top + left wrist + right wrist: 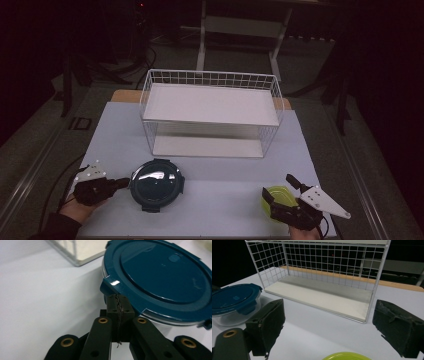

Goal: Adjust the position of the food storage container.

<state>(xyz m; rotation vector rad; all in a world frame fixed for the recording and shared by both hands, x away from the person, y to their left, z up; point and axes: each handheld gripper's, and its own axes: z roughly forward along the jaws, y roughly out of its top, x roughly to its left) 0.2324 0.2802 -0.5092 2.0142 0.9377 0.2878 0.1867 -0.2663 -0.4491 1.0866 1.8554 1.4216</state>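
A round glass container with a dark blue clip lid (pixel 156 184) (pixel 160 277) (pixel 233 298) sits on the white table near its front left. My left gripper (pixel 121 183) (pixel 118 306) is shut with nothing between its pads. Its tip sits right at the container's left side, just under one of the lid's clip tabs (pixel 112 286). Near the front right, my right gripper (pixel 278 187) (pixel 332 325) stands open, jaws wide apart, over a yellow-green bowl (pixel 276 196) (pixel 347 356). Nothing is held between its pads (pixel 267 325).
A white wire rack with two shelves (pixel 210 114) (pixel 322 293) stands at the middle of the table (pixel 225 200), open towards me. A wooden edge shows behind it. Beyond the table the room is dark, with a stand's legs (pixel 202 45).
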